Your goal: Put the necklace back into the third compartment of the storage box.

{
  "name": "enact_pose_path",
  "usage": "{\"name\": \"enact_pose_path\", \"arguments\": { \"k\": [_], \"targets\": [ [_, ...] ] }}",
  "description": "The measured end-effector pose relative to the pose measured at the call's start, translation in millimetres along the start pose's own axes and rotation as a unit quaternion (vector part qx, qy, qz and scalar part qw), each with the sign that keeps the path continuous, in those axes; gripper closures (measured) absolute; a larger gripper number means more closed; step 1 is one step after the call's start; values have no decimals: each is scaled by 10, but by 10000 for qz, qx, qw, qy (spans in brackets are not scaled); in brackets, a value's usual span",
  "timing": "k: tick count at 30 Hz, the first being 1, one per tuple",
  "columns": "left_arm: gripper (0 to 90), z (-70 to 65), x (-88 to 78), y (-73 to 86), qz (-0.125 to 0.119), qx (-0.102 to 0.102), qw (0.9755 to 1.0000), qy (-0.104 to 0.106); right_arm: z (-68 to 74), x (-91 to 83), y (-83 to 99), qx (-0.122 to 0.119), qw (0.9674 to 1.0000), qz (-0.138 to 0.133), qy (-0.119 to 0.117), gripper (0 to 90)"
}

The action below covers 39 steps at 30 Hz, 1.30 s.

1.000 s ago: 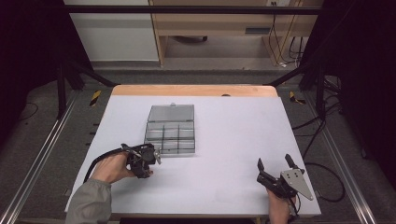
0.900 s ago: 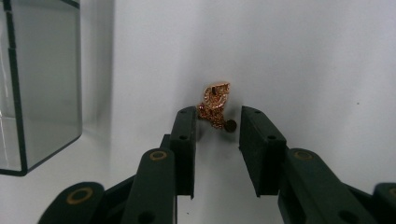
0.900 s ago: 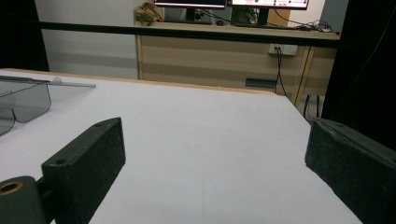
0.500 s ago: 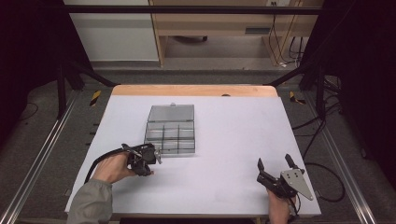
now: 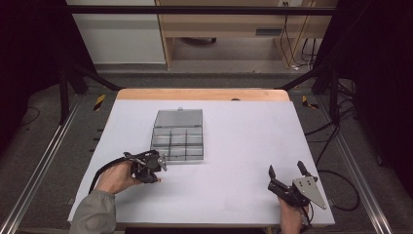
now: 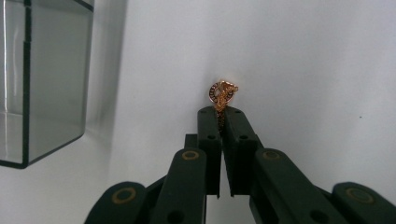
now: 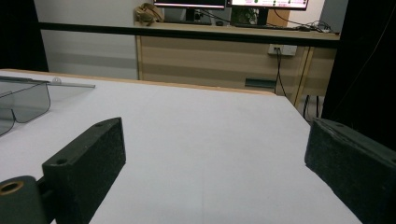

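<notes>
Near the left tabletop (image 5: 234,126) edge, my left gripper (image 6: 220,112) fingers have just closed, pinching a gold trinket (image 6: 222,93); the compartment box (image 5: 178,136) lies just beyond. Right gripper (image 5: 285,173) fingers spread, idle.

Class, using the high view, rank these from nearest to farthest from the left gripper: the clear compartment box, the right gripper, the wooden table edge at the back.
1. clear compartment box, just beyond the left gripper.
2. wooden table edge, far side.
3. right gripper, opposite near corner.

A lab-like recording room: a white table (image 5: 234,146) inside a black metal frame (image 5: 204,9), loose cables (image 5: 292,44) on the floor, monitors (image 7: 229,3) on a wooden bench (image 7: 210,51).
</notes>
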<state>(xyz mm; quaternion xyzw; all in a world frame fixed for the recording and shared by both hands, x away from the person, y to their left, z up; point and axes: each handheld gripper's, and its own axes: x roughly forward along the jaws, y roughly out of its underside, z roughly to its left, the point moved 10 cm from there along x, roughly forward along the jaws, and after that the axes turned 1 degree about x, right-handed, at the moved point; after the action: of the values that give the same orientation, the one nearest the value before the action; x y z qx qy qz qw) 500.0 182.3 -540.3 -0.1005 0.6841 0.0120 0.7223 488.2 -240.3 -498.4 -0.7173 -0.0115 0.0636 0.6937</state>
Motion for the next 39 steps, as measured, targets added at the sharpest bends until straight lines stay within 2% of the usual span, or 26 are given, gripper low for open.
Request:
{"name": "enact_pose_path", "arguments": {
  "k": [4,7,8,10,18,23,29,31,32,34,37,38,39],
  "targets": [
    [854,0,-21,26,-80,-53,9999,-72,1,0,0,0,10000,1,0,57],
    [854,-8,-72,13,-391,-100,9991,-109,1,0,0,-4,10000,1,1,57],
    [854,-14,-85,9,-530,-171,9984,-134,1,0,0,-3,10000,-1,1,57],
    [854,-9,-111,23,-622,-209,9977,-196,1,0,0,-4,10000,1,2,57],
    [854,-14,-272,23,-1298,-359,9903,-346,4,1,1,-12,10000,4,1,57],
    [854,-45,-419,-9,-1880,-447,9802,-433,3,0,1,-14,10000,2,7,57],
    [854,-58,-539,-30,-2479,-656,9650,-552,4,-1,0,-17,10000,-2,9,57],
    [854,-54,-573,-41,-2681,-750,9584,-624,3,-1,0,-16,10000,-2,9,57],
    [854,-56,-581,-45,-2737,-764,9567,-637,3,-1,0,-15,10000,-2,10,57],
    [854,-56,-601,-57,-2882,-843,9514,-688,3,-1,0,-15,10000,-4,11,57],
    [854,-51,-627,-83,-3152,-980,9408,-770,3,-1,0,-13,10000,-3,13,57],
    [854,-44,-635,-92,-3253,-1067,9362,-798,3,-2,0,-11,10000,-3,13,57],
    [854,-39,-639,-95,-3296,-1118,9340,-808,3,-2,0,-11,10000,-3,13,57]
  ]
}}
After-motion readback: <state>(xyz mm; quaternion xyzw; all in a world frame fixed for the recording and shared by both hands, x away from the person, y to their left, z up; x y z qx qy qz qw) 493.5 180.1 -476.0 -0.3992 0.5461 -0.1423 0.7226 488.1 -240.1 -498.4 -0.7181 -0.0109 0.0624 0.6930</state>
